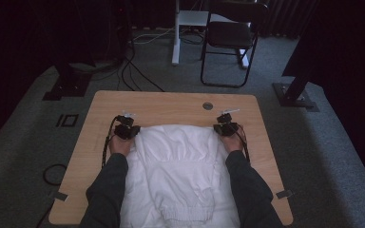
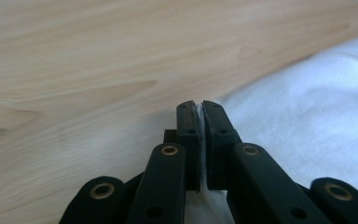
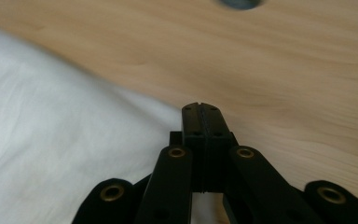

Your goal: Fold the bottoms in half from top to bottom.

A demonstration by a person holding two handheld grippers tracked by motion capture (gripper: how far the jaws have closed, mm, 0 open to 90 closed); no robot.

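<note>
Item: white quilted fabric garment with an elasticated hem (image 1: 178, 175), laid flat on a pale wood-grain rectangular table (image 1: 171, 104). The elasticated hem lies toward the person's side; the far edge reaches about mid-table, with bare wood beyond it up to a small round grommet hole (image 1: 207, 106).

Tools: black two-jaw left gripper (image 1: 125, 129), placed at the garment's far left corner. In the left gripper view its jaws are pressed together with a thin sliver of white cloth (image 2: 200, 140) pinched between the pads. Black two-jaw right gripper (image 1: 226, 126), placed at the far right corner. In the right gripper view its jaws are fully together (image 3: 201, 116); the cloth lies just beside and under them, but whether any of it is caught cannot be told.

Progress, as judged: the garment is spread and largely smoothed, and both far corners are addressed, the left one gripped. Any fold or pull of the far edge is not yet made; folding appears to be at its start, most of it remaining.
</note>
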